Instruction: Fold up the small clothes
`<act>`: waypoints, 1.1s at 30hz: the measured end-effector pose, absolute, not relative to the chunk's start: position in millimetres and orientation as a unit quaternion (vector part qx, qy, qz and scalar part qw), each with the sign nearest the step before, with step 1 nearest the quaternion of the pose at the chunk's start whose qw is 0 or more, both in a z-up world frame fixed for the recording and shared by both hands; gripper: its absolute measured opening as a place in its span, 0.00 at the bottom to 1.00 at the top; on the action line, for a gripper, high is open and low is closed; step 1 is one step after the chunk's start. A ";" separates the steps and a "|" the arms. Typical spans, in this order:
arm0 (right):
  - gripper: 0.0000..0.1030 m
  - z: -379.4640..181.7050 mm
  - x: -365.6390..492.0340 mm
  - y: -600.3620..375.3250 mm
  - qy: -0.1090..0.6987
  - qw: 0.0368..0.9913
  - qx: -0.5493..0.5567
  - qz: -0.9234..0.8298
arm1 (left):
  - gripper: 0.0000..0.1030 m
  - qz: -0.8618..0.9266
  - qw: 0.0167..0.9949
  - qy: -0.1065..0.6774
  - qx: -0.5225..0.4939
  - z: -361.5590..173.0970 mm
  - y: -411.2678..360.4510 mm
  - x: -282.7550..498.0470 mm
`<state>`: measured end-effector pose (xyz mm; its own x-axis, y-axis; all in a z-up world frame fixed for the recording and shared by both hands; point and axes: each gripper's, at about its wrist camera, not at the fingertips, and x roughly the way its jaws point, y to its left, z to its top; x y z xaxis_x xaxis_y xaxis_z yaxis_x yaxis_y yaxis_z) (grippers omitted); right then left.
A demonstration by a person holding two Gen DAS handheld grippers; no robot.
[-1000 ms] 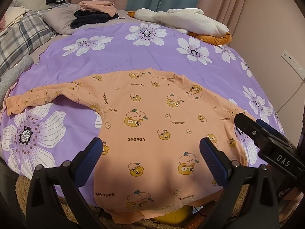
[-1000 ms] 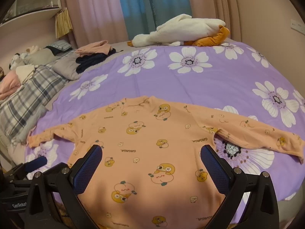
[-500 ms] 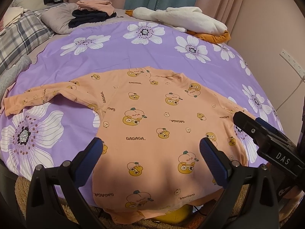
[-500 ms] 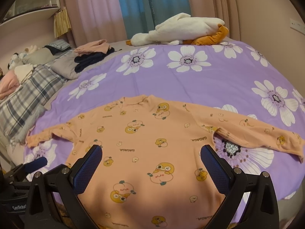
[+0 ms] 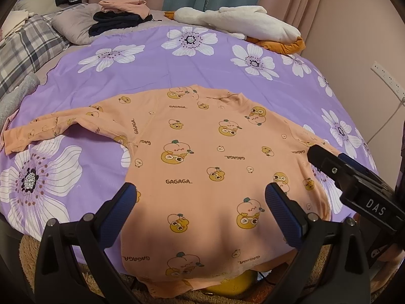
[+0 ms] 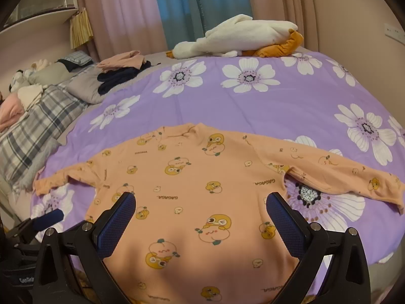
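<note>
A small peach long-sleeved shirt with yellow cartoon prints lies flat on the purple flowered bedspread, both sleeves spread out, its hem hanging over the near edge. It also shows in the right wrist view. My left gripper is open and empty, held above the shirt's lower body. My right gripper is open and empty above the lower body too; it shows at the right of the left wrist view.
A white and orange plush toy lies at the bed's far side. Folded pink and dark clothes sit on a grey pillow. A plaid blanket lies at the left. A wall stands close on the right.
Both grippers have drifted slightly, so the shirt sits a little lower in both views. The shirt has not moved and both stay open.
</note>
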<state>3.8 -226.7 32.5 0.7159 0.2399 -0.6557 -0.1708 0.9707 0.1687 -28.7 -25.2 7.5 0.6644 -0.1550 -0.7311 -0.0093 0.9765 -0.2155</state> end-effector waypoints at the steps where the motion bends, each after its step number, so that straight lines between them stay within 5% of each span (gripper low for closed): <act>1: 0.99 32.3 4.1 -226.6 0.361 0.925 0.048 0.111 | 0.98 -0.040 0.907 0.408 -0.100 7.6 -25.7 -28.3; 33: 0.99 28.9 12.8 -254.9 0.380 0.915 0.096 0.095 | 0.98 -0.050 0.897 0.427 -0.103 -1.5 -28.4 -19.4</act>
<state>12.8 -254.9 28.9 0.6940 0.2464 -0.6765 -0.1002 0.9635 0.2481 -19.4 -28.4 -1.5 0.6297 -0.1774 -0.7563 0.0020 0.9740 -0.2268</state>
